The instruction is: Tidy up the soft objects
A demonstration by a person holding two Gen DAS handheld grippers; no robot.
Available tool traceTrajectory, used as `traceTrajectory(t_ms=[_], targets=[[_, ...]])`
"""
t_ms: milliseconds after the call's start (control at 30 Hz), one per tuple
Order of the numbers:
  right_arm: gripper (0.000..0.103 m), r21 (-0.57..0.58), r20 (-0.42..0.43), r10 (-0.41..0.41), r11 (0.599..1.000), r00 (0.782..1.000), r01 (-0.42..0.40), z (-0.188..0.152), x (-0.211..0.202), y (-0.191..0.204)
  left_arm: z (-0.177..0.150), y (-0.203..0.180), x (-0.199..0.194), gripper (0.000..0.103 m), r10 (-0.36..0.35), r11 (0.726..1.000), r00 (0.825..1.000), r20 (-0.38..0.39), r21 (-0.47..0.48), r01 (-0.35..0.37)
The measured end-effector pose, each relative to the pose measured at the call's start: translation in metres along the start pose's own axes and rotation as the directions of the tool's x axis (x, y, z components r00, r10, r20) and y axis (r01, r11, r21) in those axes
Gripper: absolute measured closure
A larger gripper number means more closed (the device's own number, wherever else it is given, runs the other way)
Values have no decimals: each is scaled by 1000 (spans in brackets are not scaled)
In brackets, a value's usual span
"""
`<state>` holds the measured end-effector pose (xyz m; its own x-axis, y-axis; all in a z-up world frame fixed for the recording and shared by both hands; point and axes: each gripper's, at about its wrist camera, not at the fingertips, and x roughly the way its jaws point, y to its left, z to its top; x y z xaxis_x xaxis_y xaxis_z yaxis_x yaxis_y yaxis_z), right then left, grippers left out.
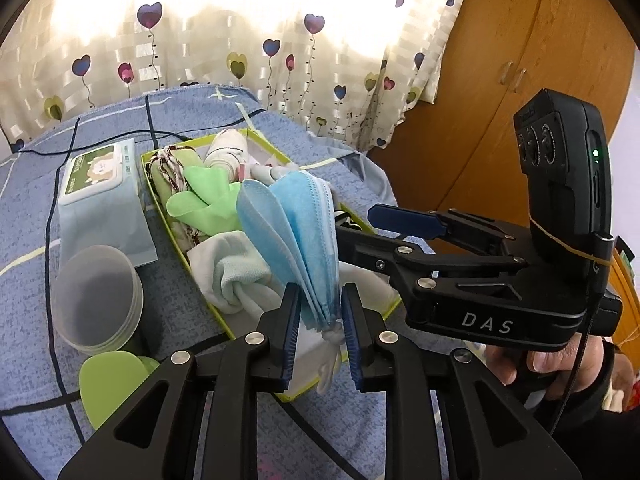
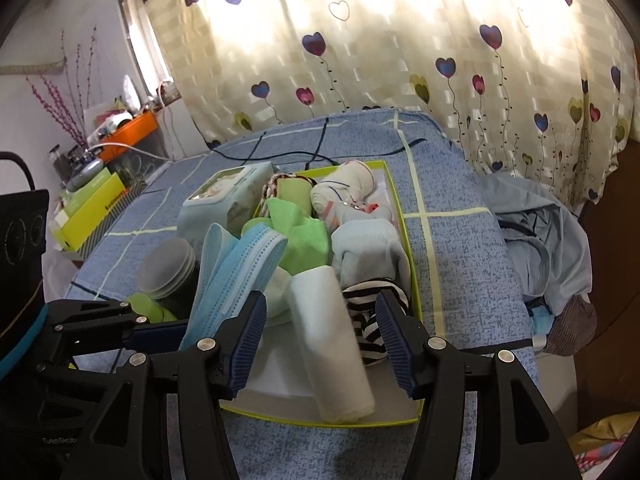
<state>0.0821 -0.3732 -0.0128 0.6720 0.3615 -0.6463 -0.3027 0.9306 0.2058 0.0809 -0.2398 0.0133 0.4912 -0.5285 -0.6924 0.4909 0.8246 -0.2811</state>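
A shallow box with a lime rim (image 1: 182,256) (image 2: 412,264) lies on the blue bedspread, packed with rolled cloths and socks. My left gripper (image 1: 320,332) is shut on the lower end of a fanned stack of blue face masks (image 1: 288,232), which stands upright over the box's near end. In the right wrist view the masks (image 2: 236,264) rise from the left gripper (image 2: 160,330). My right gripper (image 2: 320,344) (image 1: 372,226) is open above the box's near corner. A white rolled cloth (image 2: 332,344), blurred, lies between its pads without touching them, beside a striped sock (image 2: 368,320).
A wipes pack (image 1: 100,184), stacked translucent cups (image 1: 96,300) and a green plastic piece (image 1: 112,384) sit left of the box. A heap of blue clothes (image 2: 548,248) lies on the right. A wooden wardrobe (image 1: 500,80) and a heart-print curtain (image 2: 360,60) stand behind. A hand (image 1: 560,364) holds the right gripper.
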Motion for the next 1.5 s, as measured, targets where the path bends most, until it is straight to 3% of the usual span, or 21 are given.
traceTrajectory(t_ms=[67,200,267,533,667,1100,1400,1500], targets=[[46,2,-2,-6,1000,1000,6,-1,0,0,-1,2,3,79,-8,1000,1000,-8,-2,8],[42,0,-24,-30,1000,999,30,-4,4,-2,-3,7,12,62,-19,1000,999,-34,-19,19],[41,5,-35,-55,998,998,55,-6,6,-4,-4,6,12,59,-17,1000,999,-35,-18,17],[41,3,-4,-82,997,997,82,-4,-7,-3,-4,2,-11,59,20,1000,1000,23,-8,-20],[34,-13,15,-94,995,995,94,-4,-18,7,-3,3,-26,59,48,999,997,56,-14,-48],[29,-52,47,-119,991,992,121,-21,-46,58,-20,4,-71,59,160,987,977,141,-30,-158],[29,-67,24,-132,989,991,133,-37,-50,86,-43,18,-91,59,197,978,970,140,-91,-185],[29,-77,17,-132,988,991,133,-41,-50,96,-52,24,-96,59,239,968,962,132,-106,-226]])
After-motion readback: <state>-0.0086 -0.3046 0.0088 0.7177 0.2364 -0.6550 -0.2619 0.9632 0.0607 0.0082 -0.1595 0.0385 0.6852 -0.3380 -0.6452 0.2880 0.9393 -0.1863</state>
